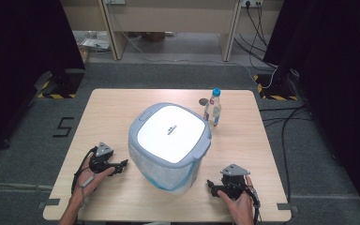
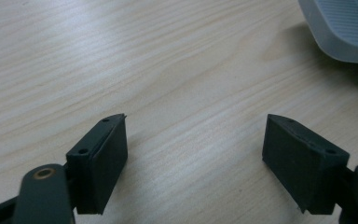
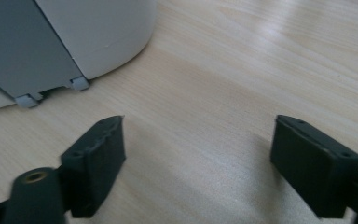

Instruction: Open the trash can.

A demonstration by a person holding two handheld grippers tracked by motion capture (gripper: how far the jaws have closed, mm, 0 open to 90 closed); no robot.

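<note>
A white bin (image 1: pixel 168 145) with a grey-rimmed lid stands in the middle of the wooden table (image 1: pixel 108 108). A clear water bottle (image 1: pixel 213 108) with a blue cap stands upright just behind its right side. My left gripper (image 1: pixel 122 165) rests on the table left of the bin, pointing at it, jaws open and empty. In the left gripper view the left gripper (image 2: pixel 196 158) has bare wood between its jaws and the bin (image 2: pixel 340 28) sits at the upper right. My right gripper (image 1: pixel 210 185) rests right of the bin, open. The right gripper (image 3: pixel 198 158) holds nothing, with the bin (image 3: pixel 74 37) ahead to the left.
A small dark round spot (image 1: pixel 203 101) lies on the table beside the bottle. Black curtains stand on both sides, with cables on the floor at the right. A desk frame stands beyond the table.
</note>
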